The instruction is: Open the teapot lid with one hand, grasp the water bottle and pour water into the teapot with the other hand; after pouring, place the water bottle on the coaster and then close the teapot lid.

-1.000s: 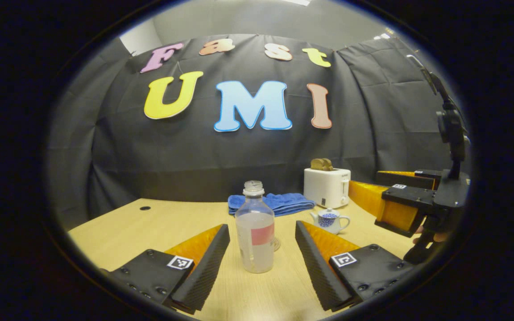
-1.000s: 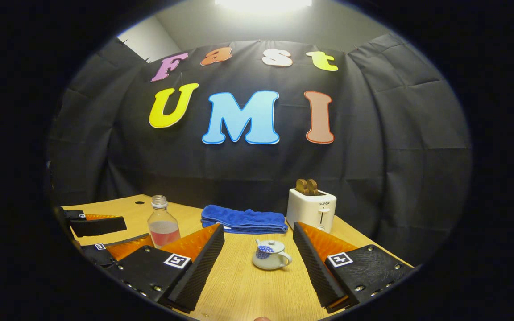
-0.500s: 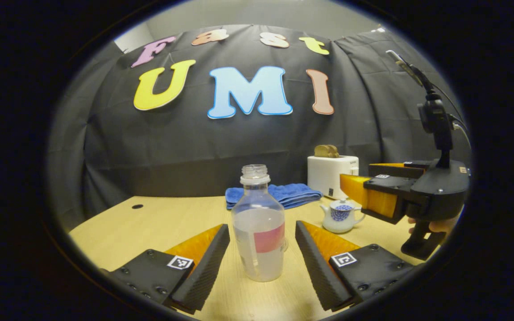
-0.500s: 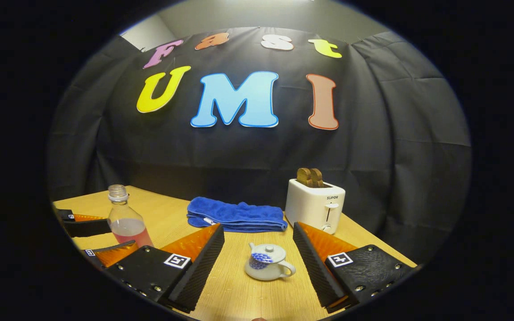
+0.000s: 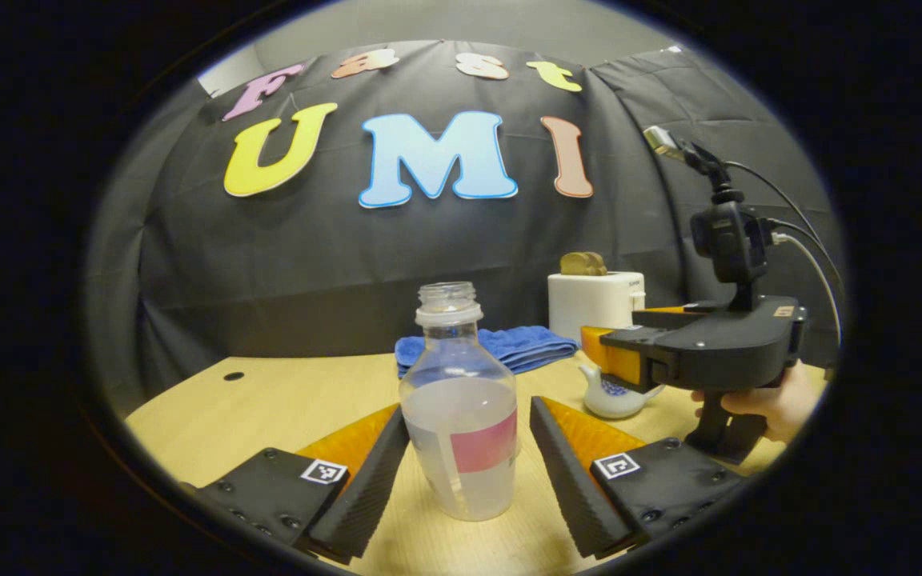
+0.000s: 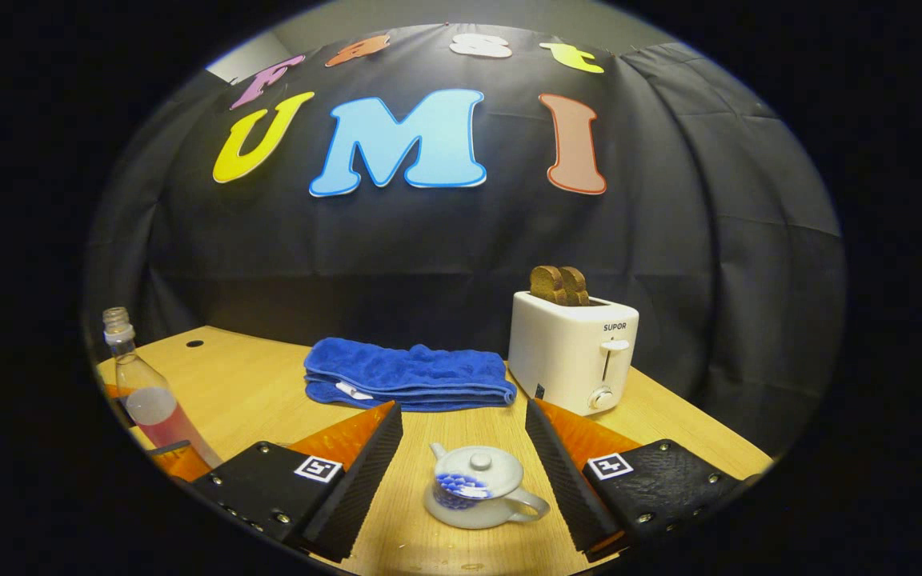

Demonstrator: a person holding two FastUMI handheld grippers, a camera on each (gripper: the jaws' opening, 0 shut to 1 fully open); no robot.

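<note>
On the left of the table (image 5: 269, 400) stands the water bottle (image 5: 461, 416), upright, uncapped, partly filled with clear water and wrapped by a red band. The left gripper (image 5: 461, 460) sits low around it with its jaws open: one finger close to the bottle on each side, the left one seeming just to touch it, the right one a little apart. Behind the bottle a folded blue towel (image 6: 405, 376) lies near the back wall. Next comes the small white teapot (image 6: 481, 496) with a blue pattern, its lid (image 6: 473, 464) on, handle turned to the right in the right gripper view. The right gripper (image 6: 465, 456) hangs over it, jaws spread wide, a finger on each side of the pot and neither touching it. In the left gripper view a hand (image 5: 773, 400) holds this gripper by its grip. Farthest right, a white toaster (image 6: 577, 352) stands with two brown slices of bread (image 6: 559, 286) sticking up out of its slots.
</note>
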